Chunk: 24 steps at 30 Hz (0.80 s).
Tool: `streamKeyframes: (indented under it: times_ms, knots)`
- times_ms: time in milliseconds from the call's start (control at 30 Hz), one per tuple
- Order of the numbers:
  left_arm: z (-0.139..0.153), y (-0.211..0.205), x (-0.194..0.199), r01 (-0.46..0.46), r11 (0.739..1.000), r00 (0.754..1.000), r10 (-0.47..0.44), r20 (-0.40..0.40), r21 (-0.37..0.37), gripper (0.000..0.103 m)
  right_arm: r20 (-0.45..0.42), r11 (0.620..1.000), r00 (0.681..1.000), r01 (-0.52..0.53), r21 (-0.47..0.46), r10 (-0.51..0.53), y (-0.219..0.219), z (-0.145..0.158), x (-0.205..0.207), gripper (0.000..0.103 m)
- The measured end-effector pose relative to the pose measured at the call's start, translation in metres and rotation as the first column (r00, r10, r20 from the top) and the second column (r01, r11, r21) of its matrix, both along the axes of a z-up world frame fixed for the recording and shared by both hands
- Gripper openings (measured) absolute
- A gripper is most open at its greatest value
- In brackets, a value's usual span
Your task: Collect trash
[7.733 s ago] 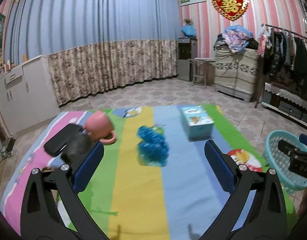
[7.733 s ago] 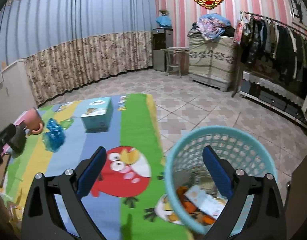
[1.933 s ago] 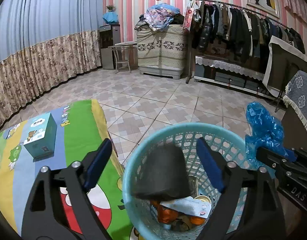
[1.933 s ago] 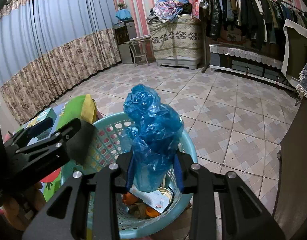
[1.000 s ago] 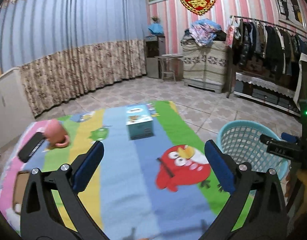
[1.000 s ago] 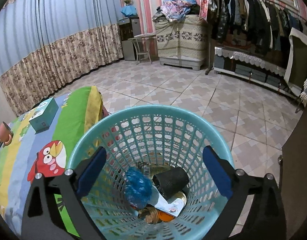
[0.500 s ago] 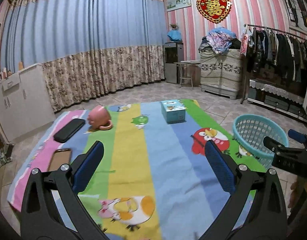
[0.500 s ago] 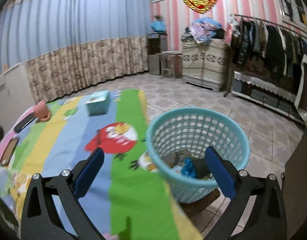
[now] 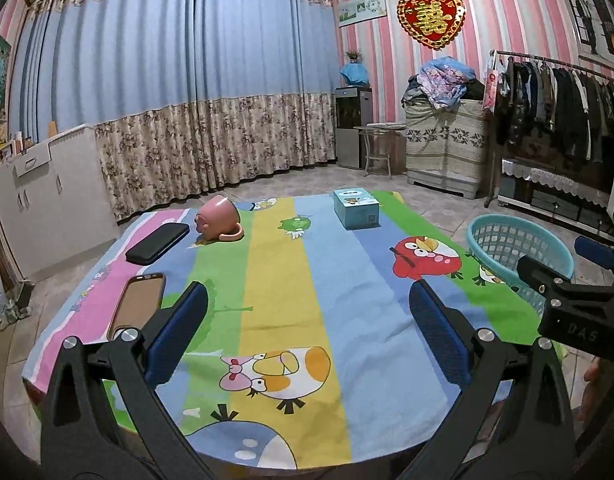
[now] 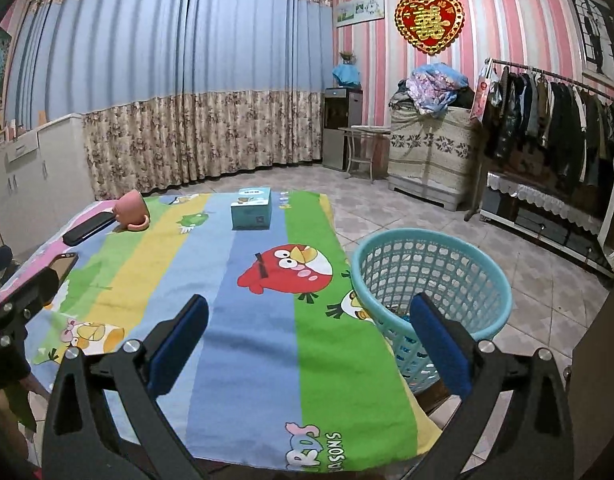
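both jaws wide, nothing held

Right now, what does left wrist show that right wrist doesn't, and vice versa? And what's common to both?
Left wrist only: the right gripper from the side, and all of the brown phone.

Right wrist only: down into the teal basket, with blue trash inside, and the left gripper at the edge.

Both: the cartoon tablecloth, tipped pink mug, black case, teal box. Each view's own gripper is open and empty.
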<state>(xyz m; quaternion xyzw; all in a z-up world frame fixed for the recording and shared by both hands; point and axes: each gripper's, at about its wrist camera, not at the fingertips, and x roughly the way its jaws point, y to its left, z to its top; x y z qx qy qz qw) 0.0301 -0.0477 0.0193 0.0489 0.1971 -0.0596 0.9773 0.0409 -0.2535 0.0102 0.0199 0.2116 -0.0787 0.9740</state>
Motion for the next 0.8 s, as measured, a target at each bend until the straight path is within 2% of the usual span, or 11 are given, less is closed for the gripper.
streamKeyframes:
  times_ms: [800]
  knots:
    - [0.003, 0.01, -0.005, -0.018, 0.999, 0.999, 0.019, 0.037, -0.037, 0.097, 0.027, 1.0, 0.999, -0.023, -0.013, 0.023, 0.016, 0.001, -0.004, 0.098]
